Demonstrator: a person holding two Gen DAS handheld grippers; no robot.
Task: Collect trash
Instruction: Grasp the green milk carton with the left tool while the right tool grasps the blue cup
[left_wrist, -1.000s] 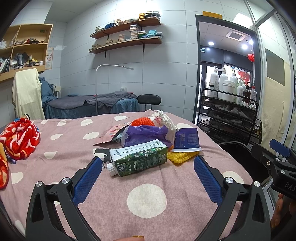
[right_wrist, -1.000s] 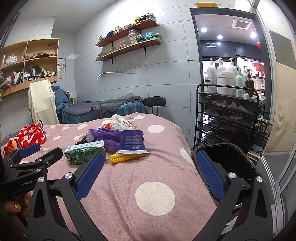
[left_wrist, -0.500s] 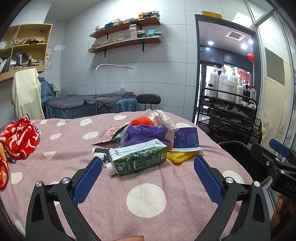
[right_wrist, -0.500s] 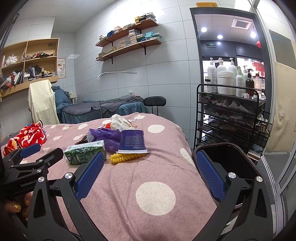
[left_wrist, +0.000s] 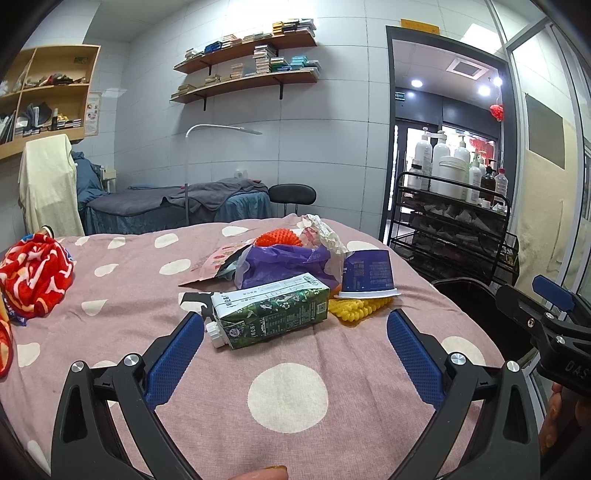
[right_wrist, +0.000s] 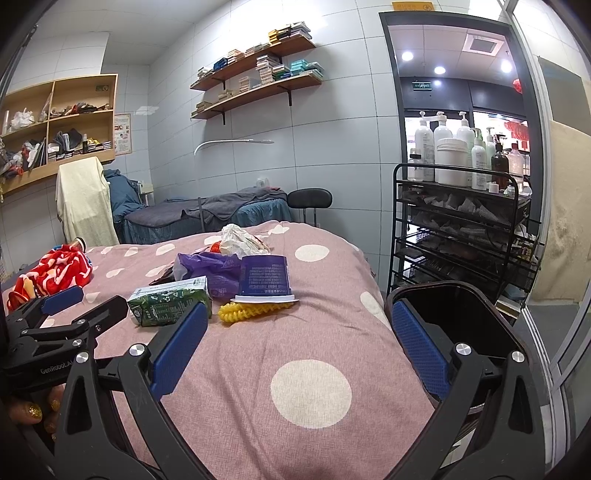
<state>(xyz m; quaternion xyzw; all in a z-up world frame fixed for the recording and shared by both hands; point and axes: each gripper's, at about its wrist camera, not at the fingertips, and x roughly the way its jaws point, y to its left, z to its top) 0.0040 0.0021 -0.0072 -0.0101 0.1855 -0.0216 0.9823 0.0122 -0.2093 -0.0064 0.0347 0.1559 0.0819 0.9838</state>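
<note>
The left tongs (left_wrist: 295, 332) hang released over the pink polka-dot bed cover (left_wrist: 288, 391), their blue pads spread wide at the lower part of the left wrist view, nothing between them. Just beyond their tips, at the centre of the frame, a green milk carton (left_wrist: 271, 314) lies on its side with its white cap toward the left pad. To its right a yellow spiky roller (left_wrist: 356, 308) lies flat, and an upside-down purple cup (left_wrist: 367, 275) rests on its rim touching the roller. Behind the carton, a crumpled purple plastic bag (left_wrist: 284, 262) bunches up, with a pink wrapper (left_wrist: 218, 264) to its left, an orange spiky ball (left_wrist: 279, 237) behind it and a crumpled white bag (left_wrist: 325, 236) at the top of the pile. At the left edge sits a red patterned cloth (left_wrist: 35, 277).

The right tongs (right_wrist: 299, 332) are likewise released and empty, pads wide apart in the lower part of the right wrist view. Their right pad lies over the black trash bin (right_wrist: 454, 299), which stands beside the bed at the lower right. The trash pile sits left of centre in this view, carton just beyond the left pad. Right of the bin stands a black wire cart (right_wrist: 461, 236) carrying white pump bottles (right_wrist: 443, 147)
</note>
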